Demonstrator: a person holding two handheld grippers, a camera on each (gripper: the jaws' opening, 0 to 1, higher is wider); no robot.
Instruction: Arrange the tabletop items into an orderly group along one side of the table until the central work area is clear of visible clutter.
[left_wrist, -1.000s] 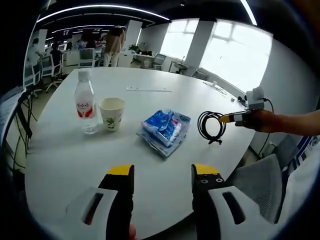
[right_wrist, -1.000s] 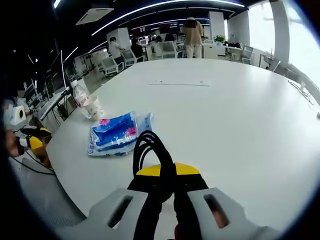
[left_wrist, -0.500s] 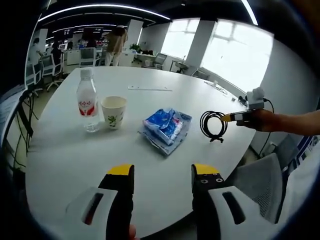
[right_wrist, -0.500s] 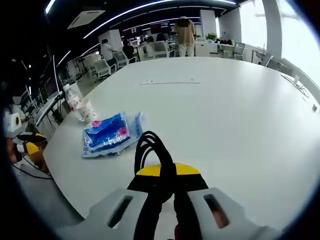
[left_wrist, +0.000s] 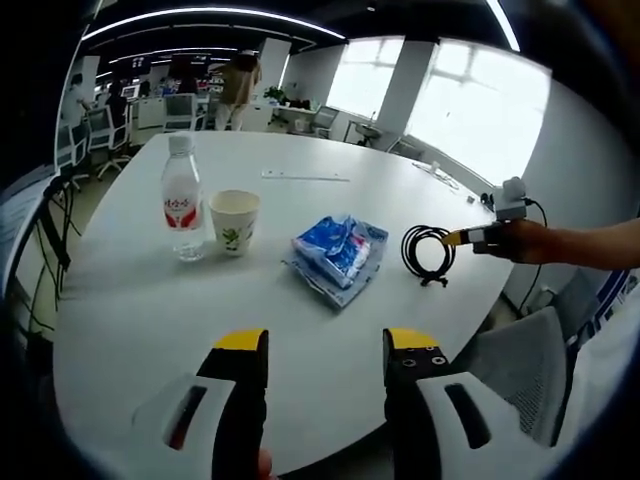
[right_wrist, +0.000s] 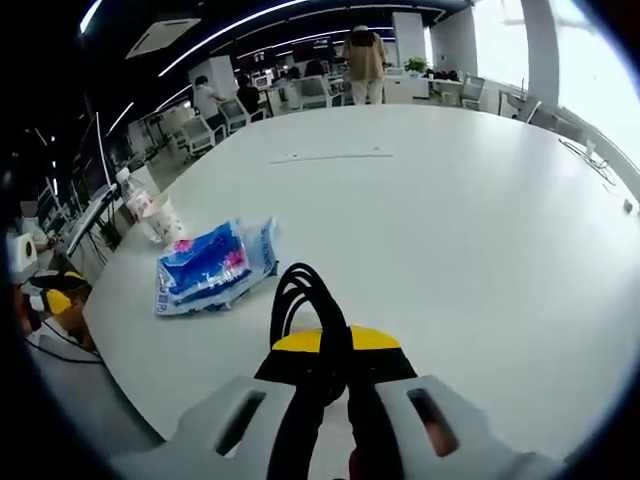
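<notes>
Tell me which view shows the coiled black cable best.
The left gripper view: the whole cable hangs side-on from the right gripper. The right gripper view has it close but end-on, pinched between the jaws.

bright window (left_wrist: 470, 110) glare, ceiling light strips, sharp centre, fisheye-warped edges

At centre we see a smooth, matt white tabletop (left_wrist: 130, 320). Upper left: a clear glossy plastic bottle (left_wrist: 183, 212) with a red label, and a matt paper cup (left_wrist: 234, 221). Centre: a shiny, crinkled blue-and-white plastic packet (left_wrist: 338, 258). Right: a coiled black cable (left_wrist: 427, 253) with a smooth, rubbery look.
</notes>
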